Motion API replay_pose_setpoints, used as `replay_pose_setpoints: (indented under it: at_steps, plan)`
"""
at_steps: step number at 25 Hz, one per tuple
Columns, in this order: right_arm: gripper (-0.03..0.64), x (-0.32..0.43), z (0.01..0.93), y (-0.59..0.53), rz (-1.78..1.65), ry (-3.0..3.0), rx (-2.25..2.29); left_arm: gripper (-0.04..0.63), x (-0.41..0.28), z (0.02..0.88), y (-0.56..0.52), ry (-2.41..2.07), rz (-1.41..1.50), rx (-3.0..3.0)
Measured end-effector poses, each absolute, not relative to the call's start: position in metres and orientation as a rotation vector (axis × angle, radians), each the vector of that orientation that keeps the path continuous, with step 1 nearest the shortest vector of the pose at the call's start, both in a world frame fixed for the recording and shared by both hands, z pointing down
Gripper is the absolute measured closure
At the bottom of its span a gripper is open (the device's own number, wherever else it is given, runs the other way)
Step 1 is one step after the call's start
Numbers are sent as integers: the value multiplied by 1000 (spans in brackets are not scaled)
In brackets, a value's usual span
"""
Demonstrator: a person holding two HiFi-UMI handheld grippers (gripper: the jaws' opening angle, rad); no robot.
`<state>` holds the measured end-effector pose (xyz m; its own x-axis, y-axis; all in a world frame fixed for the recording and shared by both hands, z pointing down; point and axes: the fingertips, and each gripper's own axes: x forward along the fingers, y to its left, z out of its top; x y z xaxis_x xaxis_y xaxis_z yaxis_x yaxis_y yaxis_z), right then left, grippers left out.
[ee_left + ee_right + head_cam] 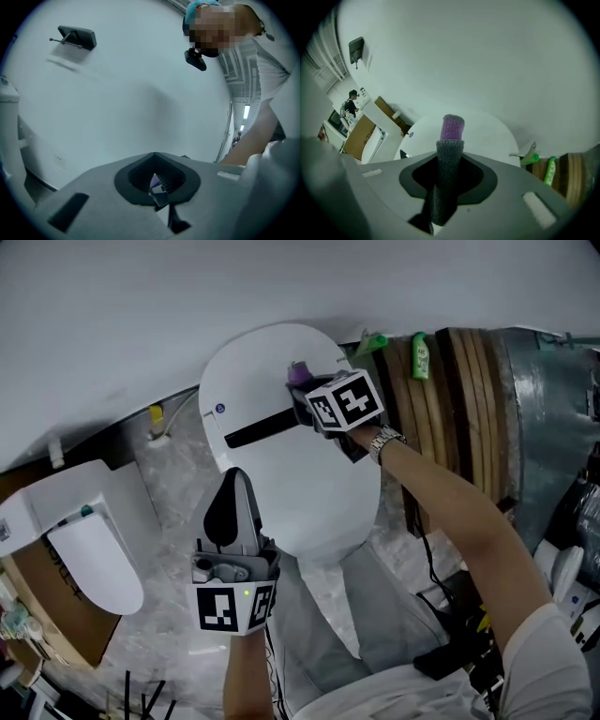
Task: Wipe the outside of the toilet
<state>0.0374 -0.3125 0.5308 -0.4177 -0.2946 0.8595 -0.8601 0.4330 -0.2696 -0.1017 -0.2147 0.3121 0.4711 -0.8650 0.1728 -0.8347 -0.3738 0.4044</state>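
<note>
Toilet, white and lid-down, is touched near its back by a grey-and-purple cloth that is clamped between the right gripper's jaws. Left gripper is held over the toilet's front, jaws pressed together.

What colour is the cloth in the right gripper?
The cloth is grey with a purple tip; right gripper view.

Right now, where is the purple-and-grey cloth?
The cloth is clamped in the right gripper, upper centre of the head view, over the far end of the toilet lid, left of the green spray bottle.
</note>
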Motion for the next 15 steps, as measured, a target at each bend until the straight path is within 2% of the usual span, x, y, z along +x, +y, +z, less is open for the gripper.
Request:
replay_pose_setpoints:
  at_steps: [9,15]
  plan:
    - [518,150,527,-317,1053,-1862,1130,591,-37,291,-206,-1461,-109,2325]
    - [518,185,553,-327,1024,-1758,1228,591,-48,317,-208,-1440,-95,2289]
